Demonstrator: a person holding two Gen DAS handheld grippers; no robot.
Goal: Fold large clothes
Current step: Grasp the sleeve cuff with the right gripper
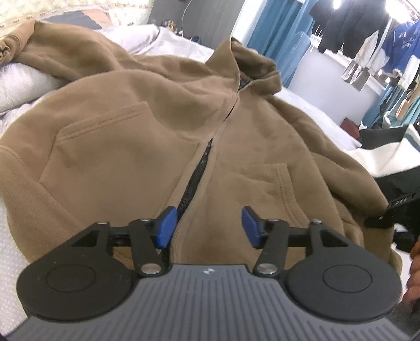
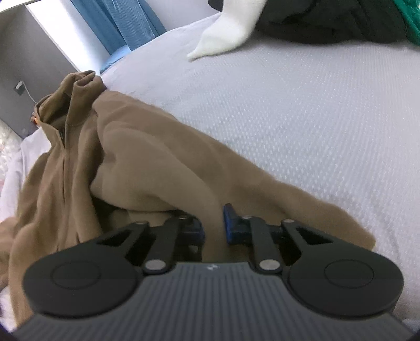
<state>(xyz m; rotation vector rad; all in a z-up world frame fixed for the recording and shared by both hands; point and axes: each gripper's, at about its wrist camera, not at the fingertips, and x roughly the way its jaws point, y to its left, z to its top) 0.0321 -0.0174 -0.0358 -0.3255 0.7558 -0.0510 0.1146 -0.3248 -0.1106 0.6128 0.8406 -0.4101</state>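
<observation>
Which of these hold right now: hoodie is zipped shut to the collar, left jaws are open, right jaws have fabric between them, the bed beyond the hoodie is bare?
1. The brown hoodie is zipped shut to the collar. False: its zipper gapes open at the lower front.
2. The left gripper has open jaws above the hem. True.
3. The right gripper has hoodie fabric between its jaws. True.
4. The bed beyond the hoodie is bare. False: a white garment and dark clothes lie at its far edge.

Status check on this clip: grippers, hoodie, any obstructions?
Left gripper open over hem. Right gripper pinching brown hoodie fabric. Hoodie unfolded on bed. Nothing blocking.
</observation>
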